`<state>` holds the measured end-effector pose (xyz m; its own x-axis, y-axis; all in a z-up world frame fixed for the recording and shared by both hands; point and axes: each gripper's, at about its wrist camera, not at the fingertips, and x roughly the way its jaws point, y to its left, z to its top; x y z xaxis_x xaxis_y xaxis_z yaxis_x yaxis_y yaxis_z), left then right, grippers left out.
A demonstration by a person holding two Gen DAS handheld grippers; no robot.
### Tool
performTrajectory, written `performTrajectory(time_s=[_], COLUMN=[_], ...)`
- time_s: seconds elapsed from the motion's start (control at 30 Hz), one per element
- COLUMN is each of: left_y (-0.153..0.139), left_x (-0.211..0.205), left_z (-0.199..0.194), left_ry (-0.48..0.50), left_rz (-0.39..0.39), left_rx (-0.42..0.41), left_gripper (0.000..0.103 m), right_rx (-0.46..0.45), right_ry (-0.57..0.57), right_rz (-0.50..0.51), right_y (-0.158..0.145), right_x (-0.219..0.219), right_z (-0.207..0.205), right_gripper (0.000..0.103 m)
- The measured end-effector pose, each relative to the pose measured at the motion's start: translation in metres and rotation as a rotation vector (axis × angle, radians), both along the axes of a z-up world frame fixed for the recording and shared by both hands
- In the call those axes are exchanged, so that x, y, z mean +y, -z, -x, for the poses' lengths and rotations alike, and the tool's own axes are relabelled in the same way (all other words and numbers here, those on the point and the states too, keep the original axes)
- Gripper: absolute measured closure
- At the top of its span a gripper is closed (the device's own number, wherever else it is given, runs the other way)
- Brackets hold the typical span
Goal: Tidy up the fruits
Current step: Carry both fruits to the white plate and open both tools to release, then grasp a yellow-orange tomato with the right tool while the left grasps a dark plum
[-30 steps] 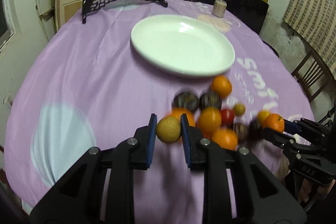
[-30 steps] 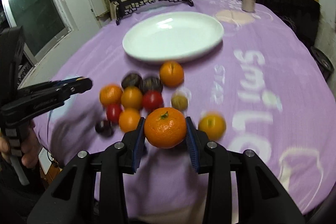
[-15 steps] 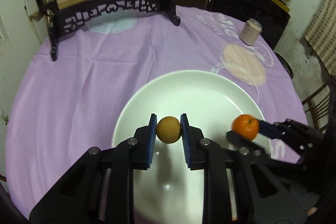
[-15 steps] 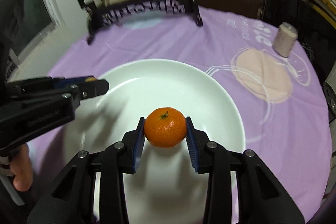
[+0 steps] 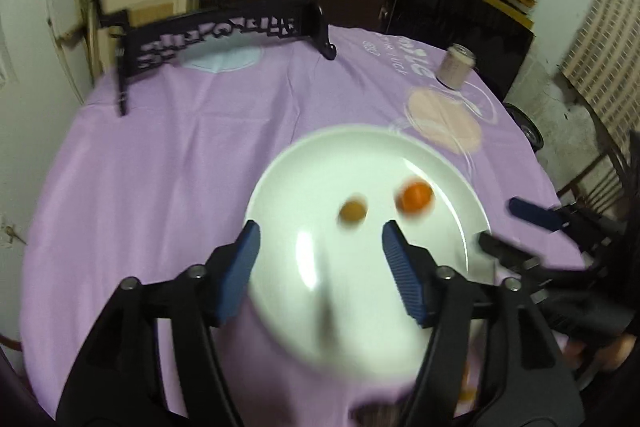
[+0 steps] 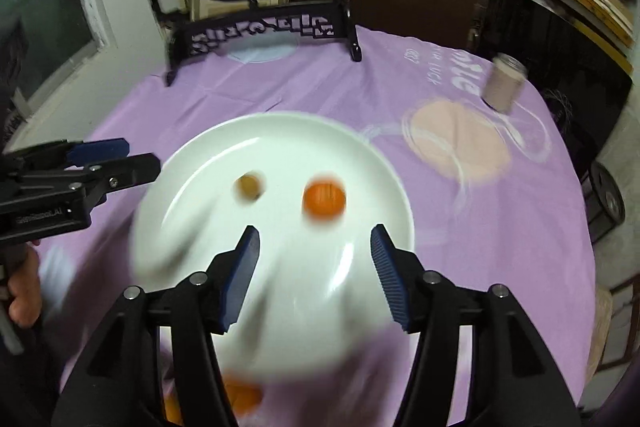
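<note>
Left hand-held gripper point(image 5: 318, 247) wide open, empty, above near rim of white plate point(image 5: 304, 163). Right hand-held gripper point(image 6: 314, 251) likewise spread wide, holding nothing. Small tan fruit point(image 5: 352, 211) and orange mandarin point(image 5: 416, 197) lie apart on plate, blurred, perhaps rolling. More orange fruit point(image 6: 240, 397) at near table edge. Advice: lift straight clear, avoid nudging plate, reach for next pieces.

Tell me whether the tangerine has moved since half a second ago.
Yes. The tangerine has left the right gripper, now open, and lies farther in on the white plate.
</note>
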<state>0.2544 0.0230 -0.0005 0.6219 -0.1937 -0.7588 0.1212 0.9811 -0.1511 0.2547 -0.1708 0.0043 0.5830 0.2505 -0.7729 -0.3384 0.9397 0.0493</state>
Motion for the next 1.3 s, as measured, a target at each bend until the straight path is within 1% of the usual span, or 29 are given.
performTrajectory(time_s=[0.07,0.1,0.13,0.17,0.23,0.27,0.33,0.4,0.47,0.53,0.63,0.7,0.8,0.97,1.07,1.1,1.13,1.17,1.23,1.3], left_y=[0.003,0.006,0.011,0.014,0.025,0.03,0.036,0.037,0.038,0.04,0.046,0.051,0.06,0.065,0.066,0.065,0.066,0.066,0.065,0.066], left_x=[0.007,0.009,0.011,0.013,0.014,0.015,0.016,0.018,0.02,0.025,0.029,0.031,0.033,0.031,0.027,0.025,0.023,0.02,0.015,0.011], left_z=[0.048,0.069,0.094,0.11,0.139,0.149,0.161,0.172,0.182,0.191,0.2,0.204,0.208,0.216,0.219,0.222,0.223,0.225,0.228,0.229], left_ry=[-0.011,-0.014,-0.017,-0.029,-0.061,-0.065,-0.06,-0.063,-0.068,-0.069,-0.063,-0.059,-0.051,-0.032,-0.014,-0.003,0.004,0.014,0.037,0.056], left_rz=[0.004,0.018,0.034,0.039,0.022,0.012,-0.007,-0.028,-0.034,-0.021,-0.021,-0.022,-0.018,-0.024,-0.023,-0.022,-0.023,-0.023,-0.023,-0.018], left_rx=[-0.034,-0.051,-0.072,-0.085,-0.107,-0.102,-0.085,-0.09,-0.099,-0.096,-0.084,-0.069,-0.039,-0.016,-0.009,-0.007,-0.005,-0.004,-0.003,0.003], left_gripper=[0.034,0.03,0.029,0.028,0.028,0.028,0.028,0.028,0.026,0.025,0.024,0.024,0.024,0.024,0.022,0.022,0.021,0.021,0.02,0.02], right_rx=[-0.017,-0.027,-0.038,-0.047,-0.055,-0.057,-0.058,-0.062,-0.065,-0.057,-0.034,-0.002,0.029,0.052,0.033,0.029,0.029,0.047,0.029,0.025], right_ry=[-0.014,-0.012,-0.004,0.01,0.045,0.069,0.088,0.097,0.116,0.13,0.152,0.172,0.191,0.19,0.196,0.189,0.177,0.155,0.133,0.125], right_rz=[-0.057,-0.074,-0.086,-0.09,-0.083,-0.078,-0.079,-0.079,-0.063,-0.047,-0.006,0.025,0.045,0.076,0.102,0.096,0.062,0.031,0.056,0.048], right_y=[-0.001,0.002,0.007,0.012,0.018,0.019,0.019,0.016,0.016,0.021,0.034,0.046,0.06,0.078,0.088,0.091,0.092,0.093,0.094,0.094], right_x=[-0.011,-0.013,-0.016,-0.017,-0.019,-0.02,-0.023,-0.025,-0.027,-0.029,-0.037,-0.043,-0.049,-0.048,-0.043,-0.042,-0.043,-0.043,-0.038,-0.038], right_z=[0.056,0.075,0.097,0.115,0.138,0.146,0.155,0.166,0.171,0.178,0.19,0.197,0.203,0.194,0.185,0.181,0.179,0.177,0.177,0.177], right_gripper=[0.04,0.04,0.039,0.039,0.039,0.039,0.039,0.039,0.038,0.038,0.038,0.038,0.038,0.038,0.038,0.039,0.057,0.068,0.069,0.069])
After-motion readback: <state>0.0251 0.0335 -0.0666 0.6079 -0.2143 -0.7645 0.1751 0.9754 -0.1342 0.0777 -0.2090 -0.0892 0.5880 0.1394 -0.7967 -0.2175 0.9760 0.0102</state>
